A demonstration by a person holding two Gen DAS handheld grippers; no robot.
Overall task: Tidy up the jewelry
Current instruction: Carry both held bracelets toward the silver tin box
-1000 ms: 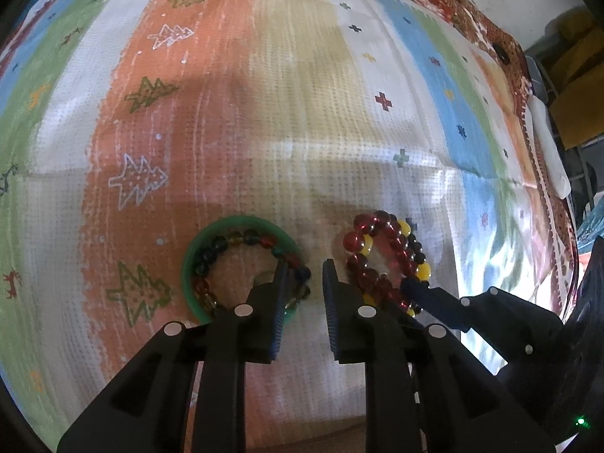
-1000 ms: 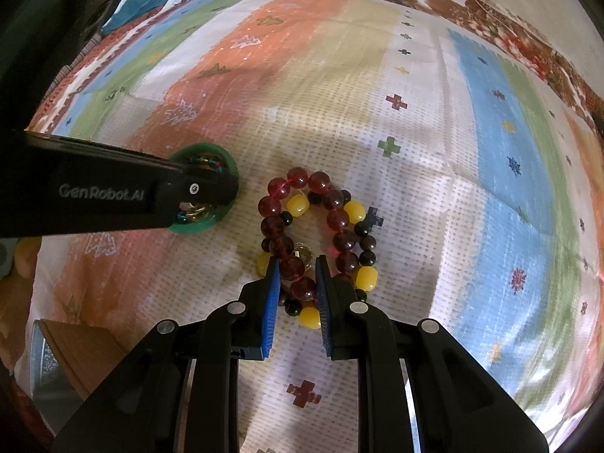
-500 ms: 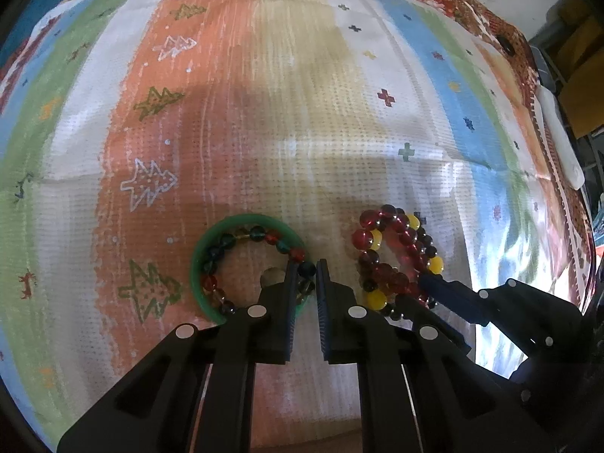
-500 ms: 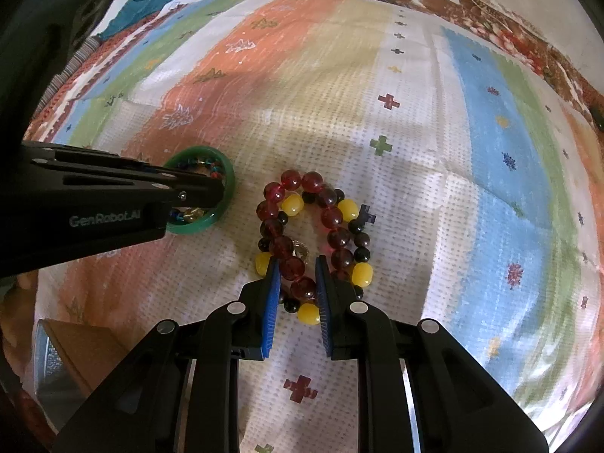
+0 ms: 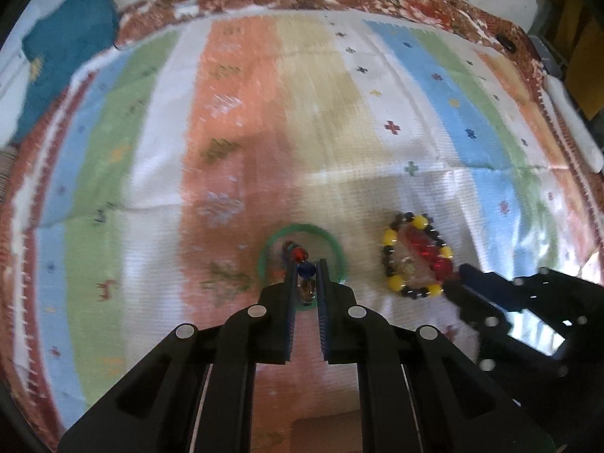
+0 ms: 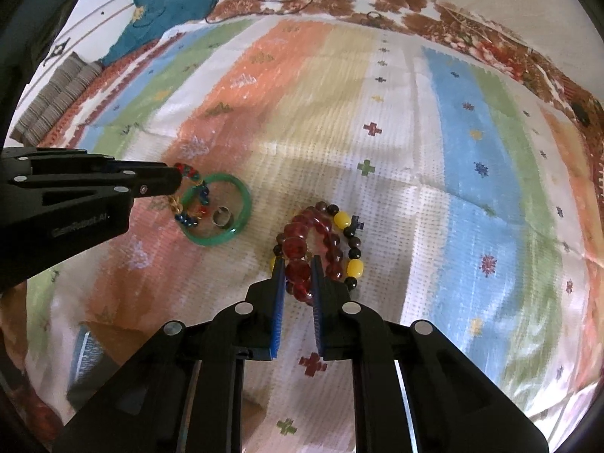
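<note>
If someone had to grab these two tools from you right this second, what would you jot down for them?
Left gripper: shut on the multicolored bead bracelet, lifting it partly out of the green bangle.
Right gripper: shut on the big red bead bracelet, raising it off the yellow-and-black bead bracelet.
A small ring lies inside the bangle on the striped cloth.
Done: both bracelets gripped.
Left: probably pull each one free and lay the pieces out apart; no box or tray is in view.
</note>
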